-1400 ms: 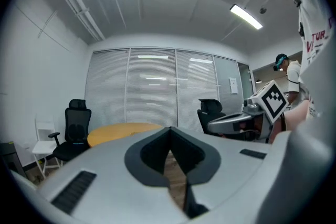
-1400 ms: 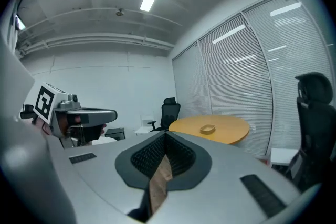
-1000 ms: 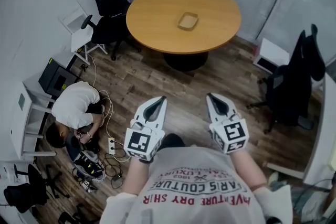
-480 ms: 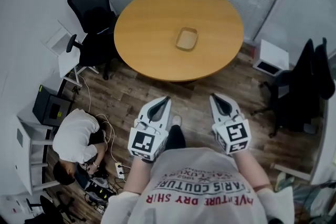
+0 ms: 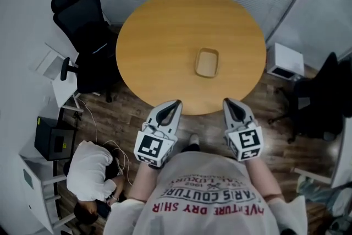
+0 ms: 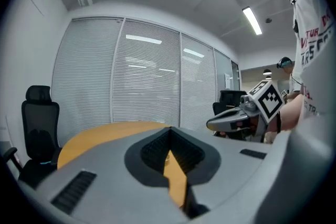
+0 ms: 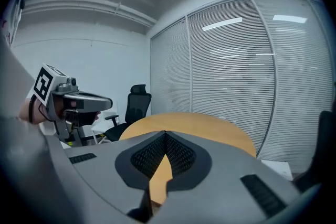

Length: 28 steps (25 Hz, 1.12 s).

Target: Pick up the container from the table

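A shallow tan container (image 5: 207, 62) lies on the round wooden table (image 5: 159, 47), right of the table's middle. Both grippers are held side by side at the table's near edge, short of the container. My left gripper (image 5: 177, 102) is shut with nothing in it; its jaws meet at the tip in the left gripper view (image 6: 169, 130). My right gripper (image 5: 226, 100) is shut too and holds nothing (image 7: 165, 134). The container lies beyond both tips, nearer the right one. Each gripper view shows the other gripper beside it and the table top (image 7: 199, 123) ahead.
A black office chair (image 5: 82, 25) stands left of the table, with a white side table (image 5: 58, 71) by it. A person (image 5: 91, 170) crouches on the floor at lower left among cables. A white box (image 5: 285, 60) and a dark chair (image 5: 324, 96) stand at right. Blinds line the far wall.
The table and container have drawn much closer in the head view. Both grippers, still shut, have been carried forward from over the floor to the table's near edge.
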Available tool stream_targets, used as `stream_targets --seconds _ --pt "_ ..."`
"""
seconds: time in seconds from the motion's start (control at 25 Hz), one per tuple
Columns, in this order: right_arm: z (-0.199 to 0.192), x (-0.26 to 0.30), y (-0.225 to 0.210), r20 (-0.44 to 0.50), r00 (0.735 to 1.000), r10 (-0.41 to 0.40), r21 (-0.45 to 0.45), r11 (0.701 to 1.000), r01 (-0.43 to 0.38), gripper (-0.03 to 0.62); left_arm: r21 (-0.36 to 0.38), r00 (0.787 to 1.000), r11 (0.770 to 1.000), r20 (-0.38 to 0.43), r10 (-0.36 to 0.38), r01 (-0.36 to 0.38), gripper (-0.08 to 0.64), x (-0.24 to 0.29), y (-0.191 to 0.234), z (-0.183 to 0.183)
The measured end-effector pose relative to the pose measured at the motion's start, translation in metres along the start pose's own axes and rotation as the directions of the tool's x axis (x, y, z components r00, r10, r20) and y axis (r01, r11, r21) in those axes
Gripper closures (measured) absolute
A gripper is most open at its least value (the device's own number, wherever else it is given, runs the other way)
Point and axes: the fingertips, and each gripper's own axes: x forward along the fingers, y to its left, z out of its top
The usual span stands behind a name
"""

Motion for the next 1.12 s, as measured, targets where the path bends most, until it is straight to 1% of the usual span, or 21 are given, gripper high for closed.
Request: stream_targets --seconds 0.08,0.2,0.36,0.44,0.56,0.68,0.8,0.88,0.96,1.04,1.12 --pt "0.002 0.017 -0.004 0.004 1.0 -0.02 0.016 1.0 0.02 0.603 0.009 1.0 1.0 -0.001 -0.02 0.02 0.56 0.009 0.014 -0.002" --pt "-0.002 0.035 -0.013 -0.024 0.999 -0.045 0.06 0.997 0.046 0.601 -0.033 0.998 0.998 0.014 -0.057 0.057 0.56 0.02 0.018 -0.003" --pt "-0.005 0.062 -0.031 -0.031 0.997 -0.071 0.073 0.995 0.073 0.601 -0.058 0.999 0.997 0.009 -0.049 0.049 0.56 0.038 0.033 -0.008" --pt "-0.004 0.075 -0.034 -0.047 0.997 -0.063 0.078 0.995 0.066 0.601 -0.061 0.999 0.998 0.001 -0.036 0.036 0.56 0.048 0.045 -0.012" --pt "-0.001 0.097 -0.044 -0.059 0.997 -0.043 0.075 0.996 0.048 0.601 -0.042 1.0 0.999 -0.008 -0.013 0.013 0.56 0.066 0.06 -0.014" --pt "0.0 0.116 -0.054 -0.104 0.994 -0.023 0.072 0.997 0.031 0.601 -0.047 1.0 0.999 -0.025 -0.003 0.002 0.56 0.088 0.073 -0.015" --pt "0.003 0.138 -0.066 -0.065 0.998 -0.005 0.062 0.998 0.009 0.601 -0.058 0.999 0.998 -0.035 0.009 -0.011 0.56 0.113 0.089 -0.016" --pt "0.004 0.154 -0.074 -0.064 0.998 -0.003 0.044 0.999 0.005 0.601 -0.057 0.999 0.998 -0.034 0.01 -0.012 0.56 0.13 0.1 -0.017" --pt "-0.007 0.171 -0.086 -0.089 0.996 -0.02 0.064 0.998 0.026 0.603 -0.052 1.0 0.999 -0.027 0.008 -0.01 0.56 0.147 0.11 -0.021" --pt "-0.028 0.186 -0.104 -0.152 0.988 -0.04 0.11 0.992 0.058 0.603 -0.077 1.0 0.997 -0.012 0.007 -0.008 0.56 0.164 0.116 -0.024" --pt "-0.055 0.198 -0.124 -0.229 0.971 -0.066 0.152 0.983 0.103 0.601 -0.081 1.0 0.997 0.0 -0.002 0.002 0.56 0.179 0.119 -0.029"
